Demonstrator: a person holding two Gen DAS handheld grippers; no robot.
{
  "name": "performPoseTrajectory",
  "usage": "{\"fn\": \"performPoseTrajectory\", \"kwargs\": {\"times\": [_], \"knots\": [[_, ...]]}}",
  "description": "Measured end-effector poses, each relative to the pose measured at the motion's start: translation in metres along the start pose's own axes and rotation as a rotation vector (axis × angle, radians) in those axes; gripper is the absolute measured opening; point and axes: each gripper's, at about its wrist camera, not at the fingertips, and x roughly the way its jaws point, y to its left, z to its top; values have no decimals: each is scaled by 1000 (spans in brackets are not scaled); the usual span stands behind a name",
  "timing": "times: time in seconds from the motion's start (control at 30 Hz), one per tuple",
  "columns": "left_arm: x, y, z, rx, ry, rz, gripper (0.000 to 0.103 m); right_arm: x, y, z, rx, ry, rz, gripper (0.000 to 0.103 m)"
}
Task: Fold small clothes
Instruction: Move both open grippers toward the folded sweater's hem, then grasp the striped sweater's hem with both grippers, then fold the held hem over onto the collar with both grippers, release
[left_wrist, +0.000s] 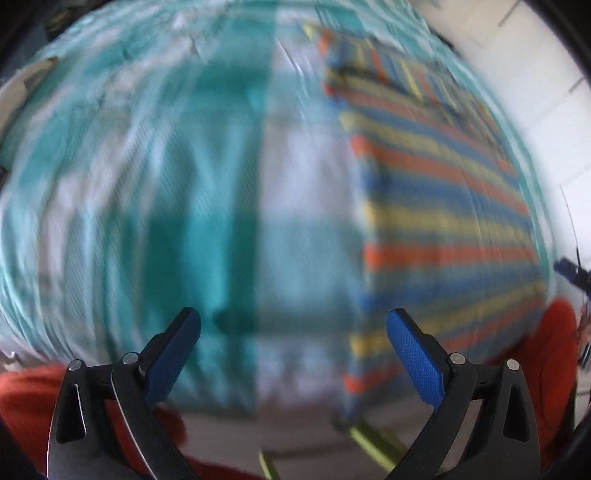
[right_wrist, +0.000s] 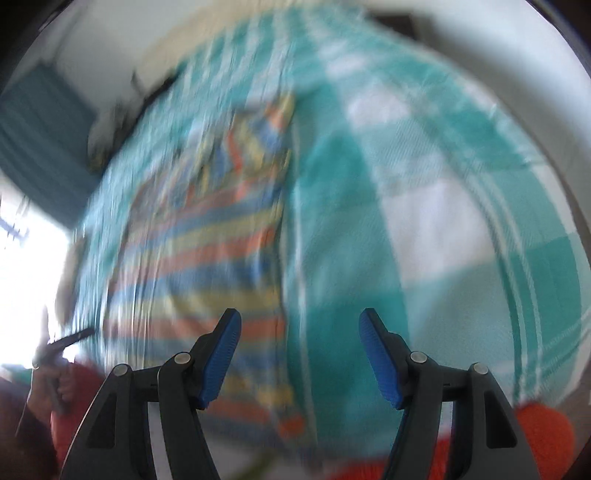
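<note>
no brand, label or writing can be read in either view; both are smeared by motion blur. the left gripper (left_wrist: 293, 325) has its blue-padded fingers (left_wrist: 413, 354) spread wide with nothing between them, hanging above the teal and white checked cloth (left_wrist: 207, 192) without visibly touching it. the right gripper (right_wrist: 300, 326) is likewise spread wide and holds nothing. the striped garment (left_wrist: 443, 221), banded in blue, orange and yellow, lies flat on the checked cloth; it sits ahead and to the right in the left wrist view, ahead and to the left in the right wrist view (right_wrist: 207, 258). orange-red fabric (left_wrist: 26, 402) shows at the lower edges of both views.
</note>
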Motion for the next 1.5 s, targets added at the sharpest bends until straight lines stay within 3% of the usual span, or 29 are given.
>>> {"fn": "performPoseTrajectory", "kwargs": {"times": [0.07,0.13,0.23,0.33,0.43,0.47,0.5,0.57,0.6,0.7,0.83,1.0,1.07,1.23,1.27,1.3,1.33,1.37,1.43,1.5], "knots": [[12,-11,-20,1,64,-39,97,3,7,-11,-45,128,10,66],[24,-24,-32,34,104,-31,89,6,15,-23,-94,206,10,66],[32,-36,-41,80,108,17,81,13,20,-41,-147,277,-17,66],[33,-37,-43,64,117,0,66,28,23,-53,-168,364,-36,64],[39,-35,-46,47,157,-50,36,48,30,-60,-195,444,-44,52],[42,-37,-47,46,177,-71,16,57,35,-62,-211,469,-46,49],[45,-39,-49,48,196,-88,5,65,37,-62,-226,484,-58,41],[45,-45,-49,62,198,-90,3,75,39,-63,-260,503,-105,11],[42,-46,-49,64,198,-101,2,77,39,-63,-264,513,-114,5],[25,-43,-47,52,184,-194,1,63,37,-59,-236,506,-51,5],[-11,-32,-30,-26,119,-363,1,29,33,-37,-125,414,133,5],[-46,-15,42,-135,-19,-497,1,1,32,30,-16,216,323,5],[-51,-12,87,-142,-72,-491,1,1,32,67,6,147,345,5],[-35,-2,235,-164,-214,-417,4,39,34,203,53,-19,353,6],[-29,8,259,-185,-243,-386,11,56,34,231,60,-56,366,8],[-19,13,281,-222,-260,-338,30,68,32,252,79,-103,372,14],[-11,21,294,-263,-253,-308,40,80,29,268,93,-152,360,35],[-5,25,299,-298,-245,-290,47,93,28,278,97,-191,300,41],[-2,31,296,-297,-251,-300,47,105,30,284,98,-213,224,41],[-8,32,276,-220,-262,-287,53,111,29,277,90,-196,223,41]]}}
